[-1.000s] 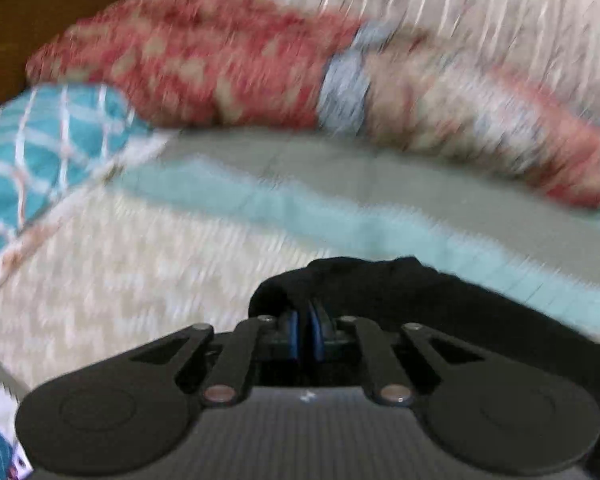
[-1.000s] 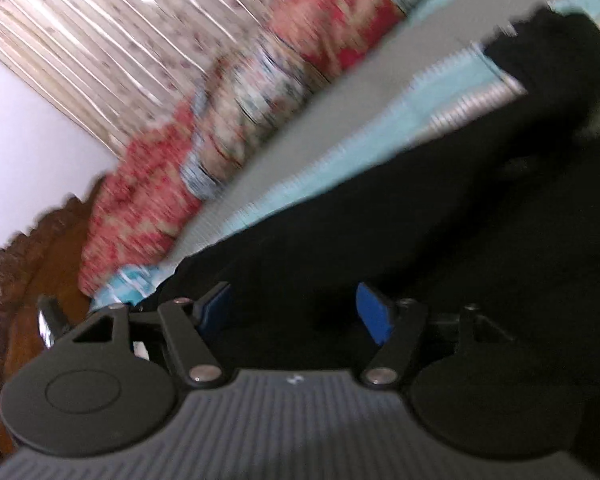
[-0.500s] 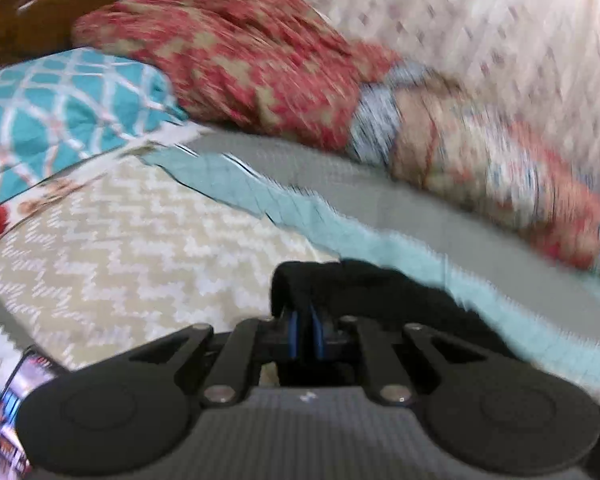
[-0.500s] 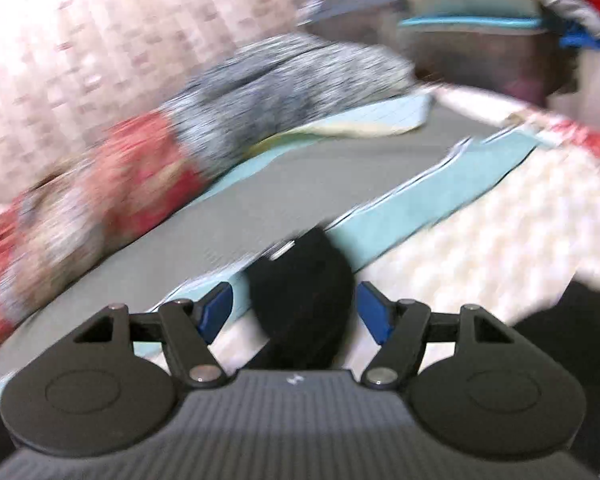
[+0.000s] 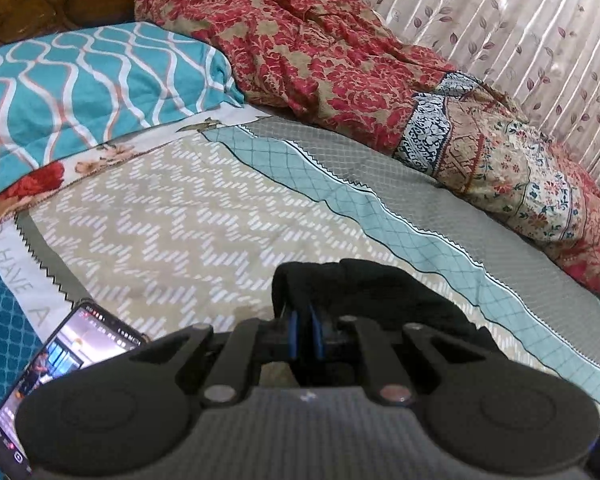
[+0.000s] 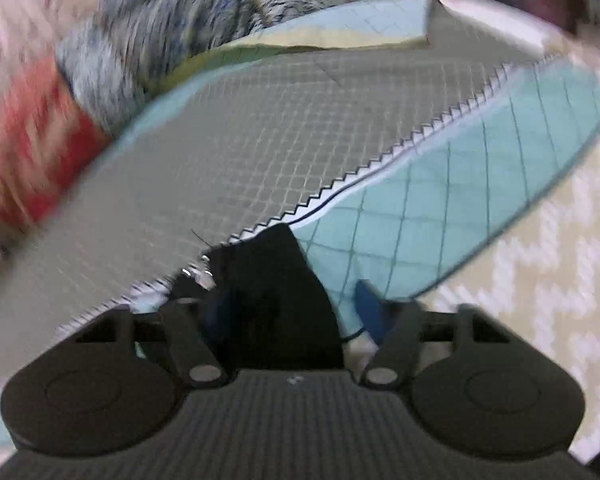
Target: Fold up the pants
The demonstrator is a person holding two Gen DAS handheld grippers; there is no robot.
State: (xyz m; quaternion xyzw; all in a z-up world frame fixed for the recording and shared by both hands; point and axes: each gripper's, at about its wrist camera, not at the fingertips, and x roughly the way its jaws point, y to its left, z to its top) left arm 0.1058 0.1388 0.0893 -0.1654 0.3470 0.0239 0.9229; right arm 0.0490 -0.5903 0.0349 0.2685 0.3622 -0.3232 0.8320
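While left hand-held gripper (image 5: 305, 334) pinches black pants (image 5: 380, 292) | right hand-held gripper (image 6: 290, 304) spread | pants trail rightward

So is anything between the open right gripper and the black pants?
Nothing visible: the black fabric pants already lie between the open right gripper's blue-padded fingers, on the patterned quilted bedspread.

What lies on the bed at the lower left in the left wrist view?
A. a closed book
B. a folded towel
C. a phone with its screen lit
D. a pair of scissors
C: a phone with a bright screen lies on the bed sheet, left of the left gripper.
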